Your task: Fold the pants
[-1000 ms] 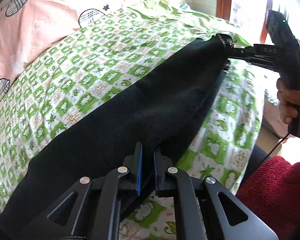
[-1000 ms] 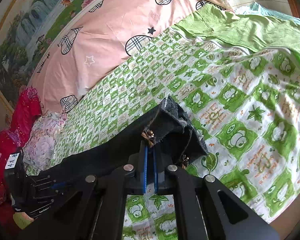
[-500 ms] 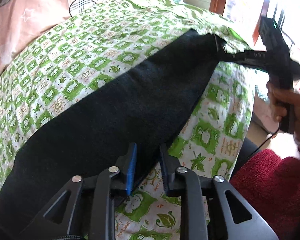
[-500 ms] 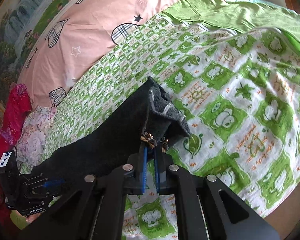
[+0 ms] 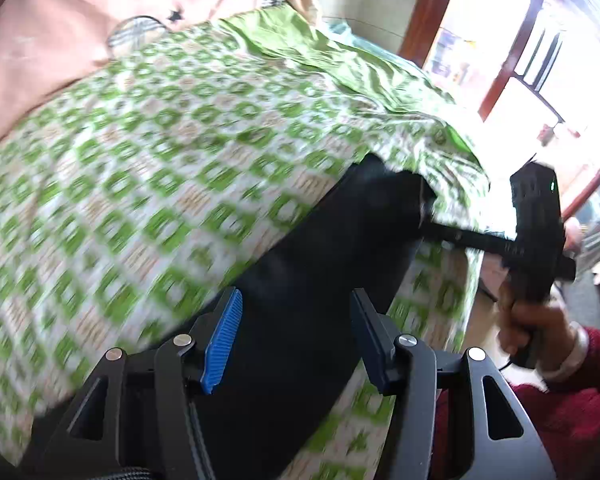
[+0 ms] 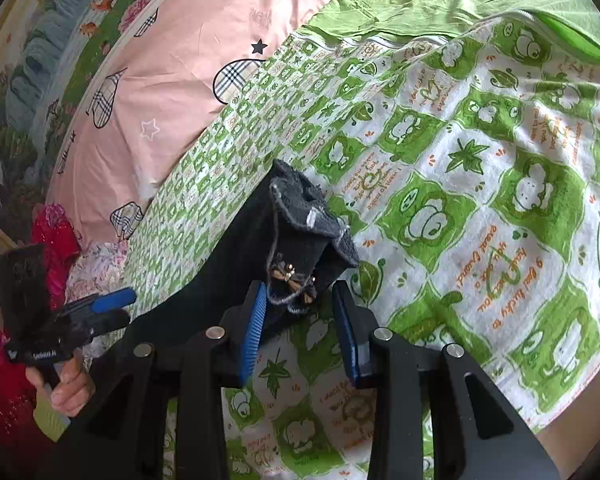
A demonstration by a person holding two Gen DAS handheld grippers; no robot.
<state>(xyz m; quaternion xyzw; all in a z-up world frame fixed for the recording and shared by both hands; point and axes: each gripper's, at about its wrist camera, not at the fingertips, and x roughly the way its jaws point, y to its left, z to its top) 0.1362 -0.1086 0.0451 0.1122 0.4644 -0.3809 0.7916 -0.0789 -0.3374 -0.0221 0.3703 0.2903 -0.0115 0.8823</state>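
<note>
Left claw point(image 5: 296, 332): released and opening; its 2 pads stood wide apart over the pants, pressing on nothing. I judged it had just let go so the cloth could settle flat.

Left hand point(image 6: 66, 384): seen at the left edge of the right-wrist view, gripping the handle low beside the bed's near edge.

Pants point(image 5: 320, 272): 1 long black strip lay on the blanket, running along the near edge of the bed from the left end toward the right corner. It looked folded lengthwise, leg on leg, though I could not tell that for sure.

Blanket point(image 6: 480, 184): green and white squares, spread over the bed; it carried the pants. A pink sheet point(image 6: 188, 64) lay beyond it toward the far edge.

Pants end point(image 6: 300, 236): the end by the right corner stood rumpled, grey lining turned out, with a small bow point(image 6: 294, 280) on it. It sat just ahead of the pads, partly between them.

Right claw point(image 6: 300, 320): released and opening; a gap showed on the right pad's side, and the left pad was at most brushing the cloth.

Right hand point(image 5: 528, 328): held its handle off the bed's right corner, red sleeve point(image 5: 572, 408) below.

Step, as I judged: lengthwise lay-down done; cross fold yet to come.
</note>
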